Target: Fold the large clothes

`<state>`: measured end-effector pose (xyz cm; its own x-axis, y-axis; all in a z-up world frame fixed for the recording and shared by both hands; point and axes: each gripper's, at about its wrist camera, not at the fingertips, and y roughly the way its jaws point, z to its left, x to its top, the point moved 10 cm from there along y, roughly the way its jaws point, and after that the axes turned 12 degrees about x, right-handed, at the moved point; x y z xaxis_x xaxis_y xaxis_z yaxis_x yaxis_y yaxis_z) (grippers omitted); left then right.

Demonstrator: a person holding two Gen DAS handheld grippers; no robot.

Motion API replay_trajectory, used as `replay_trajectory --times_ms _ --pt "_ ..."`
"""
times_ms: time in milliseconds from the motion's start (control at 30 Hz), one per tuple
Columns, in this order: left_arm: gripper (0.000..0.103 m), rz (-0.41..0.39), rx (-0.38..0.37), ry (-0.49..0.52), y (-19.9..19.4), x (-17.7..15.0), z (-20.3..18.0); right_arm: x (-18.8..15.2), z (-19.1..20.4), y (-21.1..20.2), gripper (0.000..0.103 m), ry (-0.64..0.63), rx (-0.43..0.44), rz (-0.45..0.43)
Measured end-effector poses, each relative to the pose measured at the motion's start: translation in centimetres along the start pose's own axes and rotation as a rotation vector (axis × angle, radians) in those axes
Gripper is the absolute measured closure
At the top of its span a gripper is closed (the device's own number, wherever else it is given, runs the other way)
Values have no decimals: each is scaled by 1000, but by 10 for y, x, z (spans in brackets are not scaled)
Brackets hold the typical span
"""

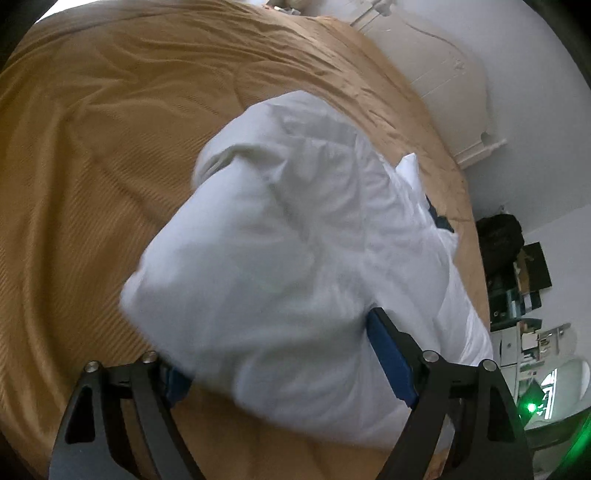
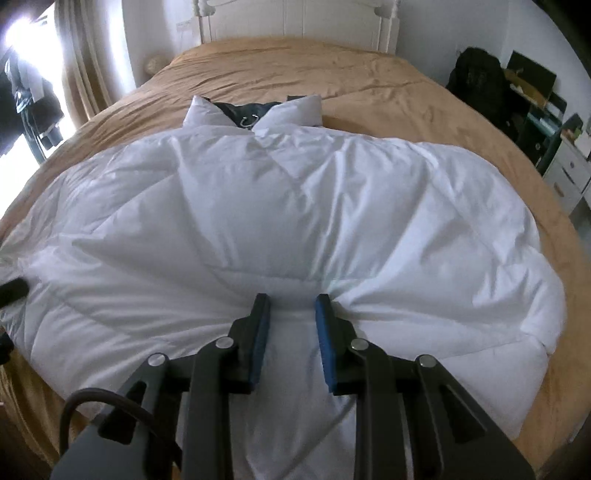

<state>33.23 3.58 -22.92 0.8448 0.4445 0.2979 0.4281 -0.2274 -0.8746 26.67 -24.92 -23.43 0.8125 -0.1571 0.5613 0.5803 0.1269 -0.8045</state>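
Puffy white jacket (image 2: 280,206) lies spread across the tan bed (image 2: 369,74), collar (image 2: 255,110) at the far end toward the headboard (image 2: 295,18), hem at the near edge where both tongs work. Its long axis runs near to far in the right wrist view, with the quilted body bulging wide to left and right.

Right tongs (image 2: 291,310) sit at the middle of the near hem, jaws drawn partway together, and a narrow ridge of white fabric stands between the blue pads (image 2: 325,325). Creases fan out from that spot, so the cloth looks pinched, a grip rather than a hover.

Left tongs (image 1: 280,354) are over at the jacket's left side, jaws spread wide, with a big swollen lobe of the white fabric, likely a sleeve or side panel, bulging between them. The picture there is smeared by motion, and whether the pads actually press the cloth cannot be told.

Judging by the layout, the fold turns on that left lobe: it lies just ahead of the left tongs, and the centre line of the jacket is to its right, so the left tongs are the nearer pair to carry that side inward, while the right tongs look placed to anchor the hem.
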Motion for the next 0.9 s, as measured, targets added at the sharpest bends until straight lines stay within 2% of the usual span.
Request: replay_trajectory --times_ms 67,100,167,267,367,467,533,600,700,767,900 --pt "20 5 33 -12 13 8 3 1 -3 0 78 1 5 6" --pt "30 6 56 -24 15 12 5 3 -1 0 78 -2 5 11" --pt "39 0 93 -21 16 14 7 6 3 -10 78 24 0 22" --pt "47 -29 139 47 13 15 1 25 25 -26 78 68 98 -20" --pt "47 -4 121 42 14 16 5 43 55 -14 78 80 175 -3" --pt "47 32 77 18 17 16 8 49 60 32 80 64 123 77" --pt "47 34 80 35 16 14 8 63 57 55 84 75 98 107" --pt "46 32 93 46 17 15 7 84 54 65 84 91 80 113" --pt "46 32 106 59 19 16 5 117 44 84 84 156 86 138" --pt "46 38 104 58 18 14 7 133 39 105 84 194 81 185" --pt "46 39 105 72 15 13 8 143 27 144 84 254 69 263"
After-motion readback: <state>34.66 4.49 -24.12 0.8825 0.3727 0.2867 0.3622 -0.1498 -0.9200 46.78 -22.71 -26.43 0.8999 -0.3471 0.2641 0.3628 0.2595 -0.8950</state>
